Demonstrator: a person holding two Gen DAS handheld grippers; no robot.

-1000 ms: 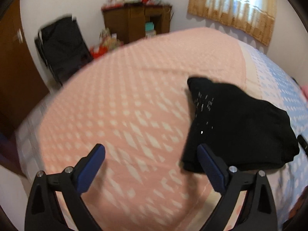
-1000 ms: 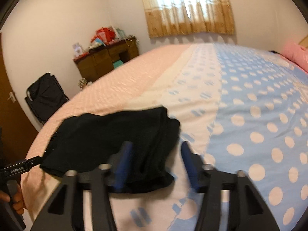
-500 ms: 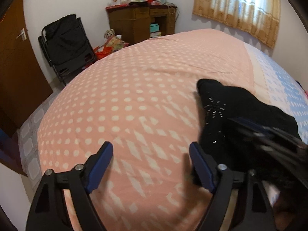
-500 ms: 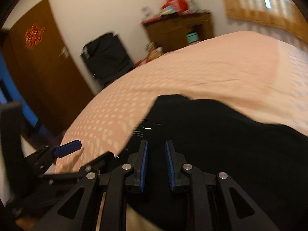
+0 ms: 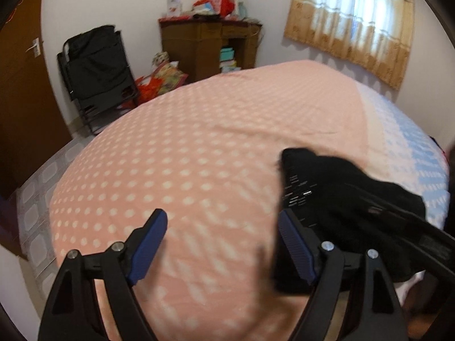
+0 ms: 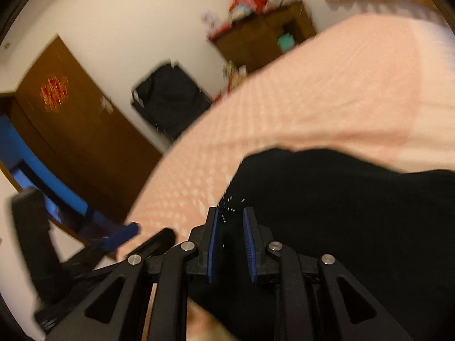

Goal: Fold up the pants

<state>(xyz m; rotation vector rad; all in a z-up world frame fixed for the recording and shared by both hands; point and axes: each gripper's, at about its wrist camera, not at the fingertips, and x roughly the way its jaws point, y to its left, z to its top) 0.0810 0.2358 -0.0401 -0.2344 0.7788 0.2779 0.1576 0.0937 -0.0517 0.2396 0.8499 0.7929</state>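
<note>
Right wrist view — blurred black pants [image 6: 355, 213], lower edge behind claw [image 6: 231, 216]

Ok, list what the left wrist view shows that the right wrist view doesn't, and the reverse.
Left wrist only: the curtained window and the blue part of the bedspread.

Right wrist only: the red ornament on the door, and the right gripper with its jaws narrowed over the black pants.

Both: pants, pink bedspread, wooden cabinet, black folding chair, and the open left gripper.
</note>
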